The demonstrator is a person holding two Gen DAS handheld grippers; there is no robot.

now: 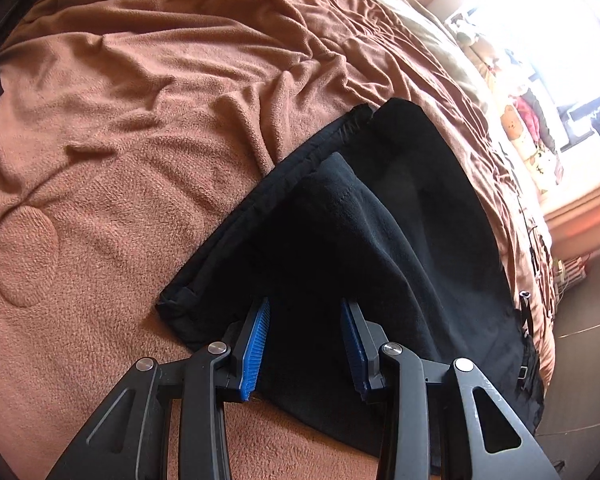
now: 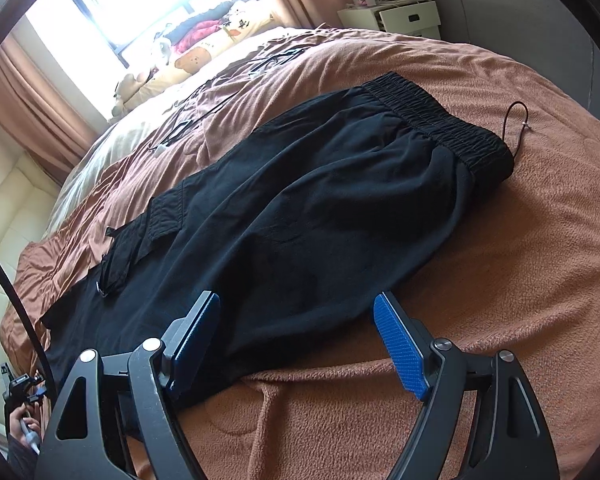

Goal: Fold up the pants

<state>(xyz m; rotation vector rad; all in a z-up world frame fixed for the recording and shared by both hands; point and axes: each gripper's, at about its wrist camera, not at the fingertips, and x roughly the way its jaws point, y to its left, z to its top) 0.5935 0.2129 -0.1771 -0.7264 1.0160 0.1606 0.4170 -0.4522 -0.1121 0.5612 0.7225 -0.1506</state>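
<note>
Black cargo pants (image 2: 300, 208) lie flat on a brown fleece blanket (image 2: 500, 280), with the elastic waistband (image 2: 440, 120) at the far right and a flap pocket (image 2: 140, 240) on the leg. My right gripper (image 2: 296, 297) hovers wide open at the pants' near edge. One of its fingers is above the cloth and the other is above the blanket. In the left wrist view the leg end (image 1: 380, 220) shows its hem (image 1: 340, 132) farther off. My left gripper (image 1: 304, 320) is low over this cloth, narrowed but with its pads still apart. Black fabric lies between them.
The rumpled blanket (image 1: 140, 120) stretches wide to the left. Plush toys (image 2: 192, 56) line the bright window. Thin cables (image 2: 204, 116) lie on the bed behind the pants, and a cord loop (image 2: 516, 120) lies by the waistband. A white nightstand (image 2: 404, 16) stands at the back. The floor (image 1: 580, 320) lies past the bed's edge.
</note>
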